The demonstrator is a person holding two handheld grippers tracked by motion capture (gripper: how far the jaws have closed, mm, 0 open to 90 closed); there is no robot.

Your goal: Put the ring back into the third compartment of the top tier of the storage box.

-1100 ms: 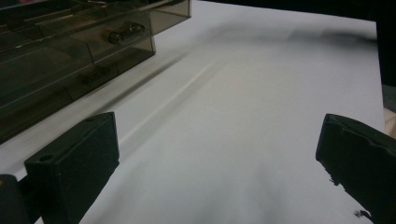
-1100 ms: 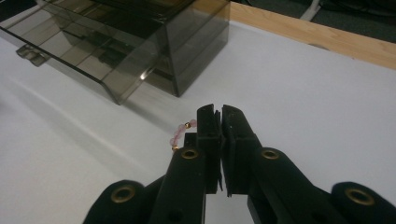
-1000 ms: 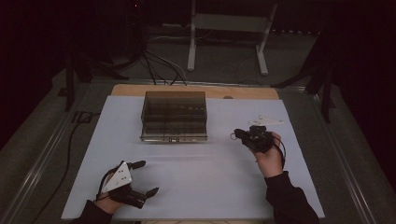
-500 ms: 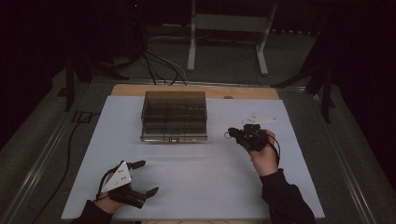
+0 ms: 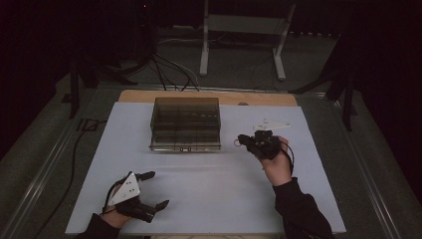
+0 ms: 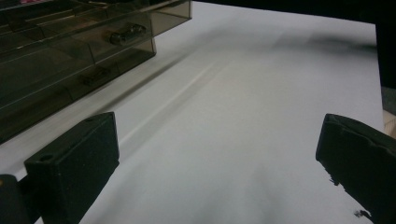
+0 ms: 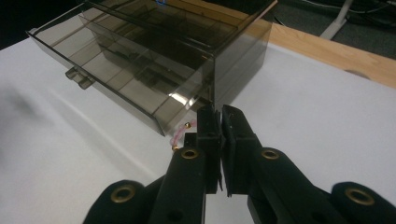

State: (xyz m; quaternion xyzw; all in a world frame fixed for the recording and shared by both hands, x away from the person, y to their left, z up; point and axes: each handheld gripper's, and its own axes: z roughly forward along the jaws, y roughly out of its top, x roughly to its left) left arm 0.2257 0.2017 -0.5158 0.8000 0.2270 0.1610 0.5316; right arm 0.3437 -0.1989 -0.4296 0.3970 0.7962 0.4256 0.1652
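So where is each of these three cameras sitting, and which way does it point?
High view: above the person's side, looking forward and down on the white table; both forearms, left tongs and right tongs show.
Left gripper view: rides the left tongs, low over the table; their jaws stand wide apart.
Right gripper view: rides the right tongs, facing the box corner; jaws together on a thin pink cord.
Shared: all three show the smoky drawer box.
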